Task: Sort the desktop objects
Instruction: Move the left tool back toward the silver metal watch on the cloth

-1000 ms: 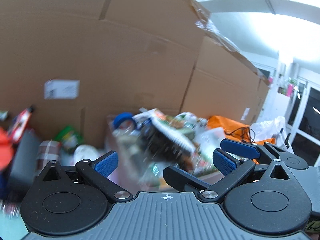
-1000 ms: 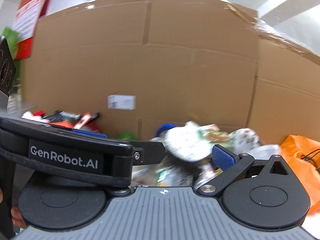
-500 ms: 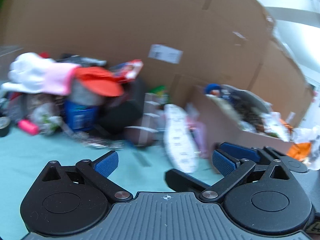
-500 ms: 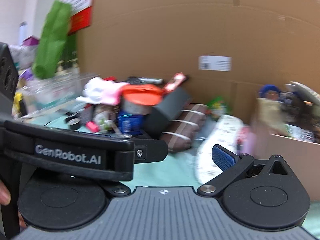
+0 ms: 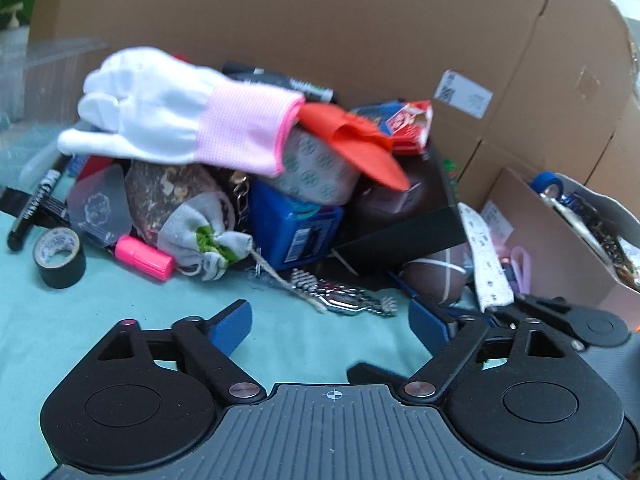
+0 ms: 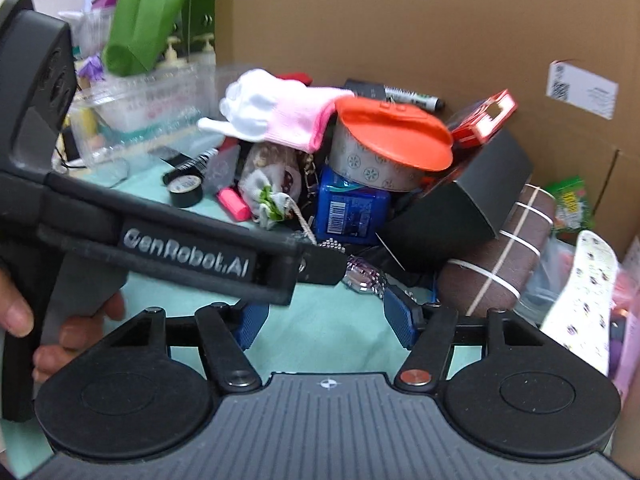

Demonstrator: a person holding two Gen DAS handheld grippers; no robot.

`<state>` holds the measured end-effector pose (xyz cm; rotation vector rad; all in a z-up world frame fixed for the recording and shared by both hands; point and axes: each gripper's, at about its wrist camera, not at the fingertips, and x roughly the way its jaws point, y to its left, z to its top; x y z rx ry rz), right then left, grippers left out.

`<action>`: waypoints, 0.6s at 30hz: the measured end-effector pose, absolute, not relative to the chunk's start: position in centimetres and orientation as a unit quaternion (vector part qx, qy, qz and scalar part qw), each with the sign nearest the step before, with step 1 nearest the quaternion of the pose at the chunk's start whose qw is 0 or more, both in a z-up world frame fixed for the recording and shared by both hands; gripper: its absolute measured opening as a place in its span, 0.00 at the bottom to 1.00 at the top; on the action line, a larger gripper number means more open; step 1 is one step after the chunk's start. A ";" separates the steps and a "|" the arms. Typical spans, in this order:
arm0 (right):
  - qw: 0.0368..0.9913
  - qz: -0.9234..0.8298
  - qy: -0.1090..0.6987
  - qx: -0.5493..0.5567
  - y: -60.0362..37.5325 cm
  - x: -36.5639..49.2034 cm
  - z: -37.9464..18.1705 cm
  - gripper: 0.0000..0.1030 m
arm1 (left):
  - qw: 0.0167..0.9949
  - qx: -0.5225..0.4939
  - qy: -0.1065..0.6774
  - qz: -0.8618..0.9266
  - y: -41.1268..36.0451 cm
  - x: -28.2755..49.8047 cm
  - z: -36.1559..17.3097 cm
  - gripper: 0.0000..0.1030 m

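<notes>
**Two grippers facing a heaped desktop**

The left gripper [image 5: 330,322] is hovering with its blue pads spread wide and holding nothing, just above the teal tabletop [image 5: 120,304]. A metal wristwatch [image 5: 344,302] is lying directly ahead of it, at the foot of a pile topped by a white glove [image 5: 160,120]. The right gripper [image 6: 322,320] is likewise gaping and empty, with the same watch [image 6: 364,278] sitting just beyond its fingertips, beside a blue box [image 6: 352,208].
</notes>
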<state>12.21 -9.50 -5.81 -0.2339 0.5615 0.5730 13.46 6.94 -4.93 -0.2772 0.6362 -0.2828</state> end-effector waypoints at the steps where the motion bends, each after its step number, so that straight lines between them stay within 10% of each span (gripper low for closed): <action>1: 0.913 0.277 0.276 -0.117 -9.2 12.8 -6.0 0.66 | 0.929 -0.137 0.314 -0.140 7.1 13.8 -5.1 0.86; 18: 0.896 0.284 0.331 -0.088 -9.0 18.2 -7.5 0.57 | 0.919 -0.149 0.331 -0.152 8.6 16.3 -6.0 0.80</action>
